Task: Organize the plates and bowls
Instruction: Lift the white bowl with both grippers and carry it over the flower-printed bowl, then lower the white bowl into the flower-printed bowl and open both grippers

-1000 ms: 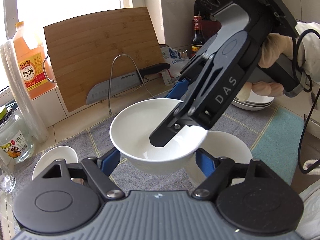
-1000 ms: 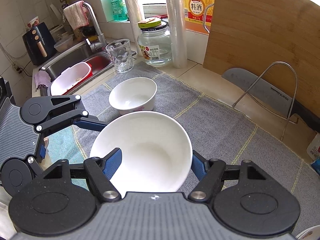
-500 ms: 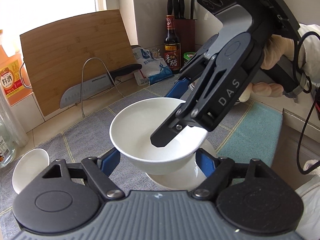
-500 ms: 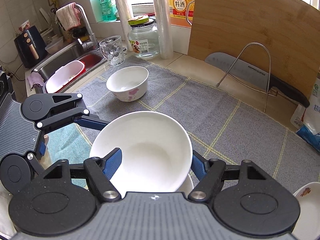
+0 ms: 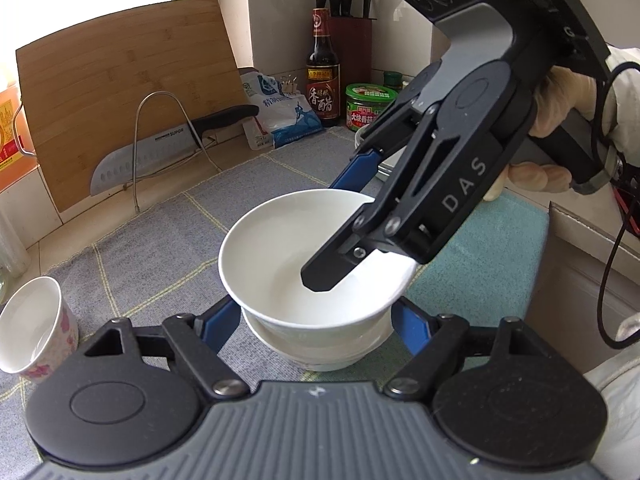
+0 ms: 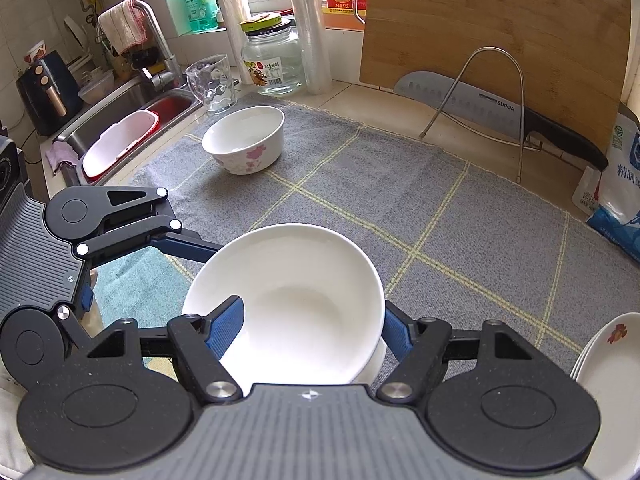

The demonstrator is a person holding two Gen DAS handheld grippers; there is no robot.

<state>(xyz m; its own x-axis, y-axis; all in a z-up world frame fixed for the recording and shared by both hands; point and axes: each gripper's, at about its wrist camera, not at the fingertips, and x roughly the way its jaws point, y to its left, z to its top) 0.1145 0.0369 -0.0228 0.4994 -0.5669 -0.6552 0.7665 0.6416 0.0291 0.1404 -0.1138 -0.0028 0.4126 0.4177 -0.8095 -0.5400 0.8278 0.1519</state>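
Open grey mat (image 6: 360, 184) ahead; far side blocked by flowered bowl (image 6: 244, 144), wire rack (image 6: 480, 108), cutting board (image 6: 492, 28); plate stack (image 6: 608, 380) right.

Held bowl (image 6: 288, 300) sits centre frame over another bowl (image 5: 316, 354), apparently nested; flowered bowl (image 6: 244, 140) upper left on mat (image 6: 400, 216).

Tiled counter (image 6: 352, 96); grey mat (image 6: 360, 184) atop

A plain white bowl (image 5: 296, 264) sits upright inside another white bowl (image 5: 320, 350) on the grey mat. A flowered bowl (image 6: 244, 140) stands well apart. White plates (image 6: 604, 364) are stacked nearby.
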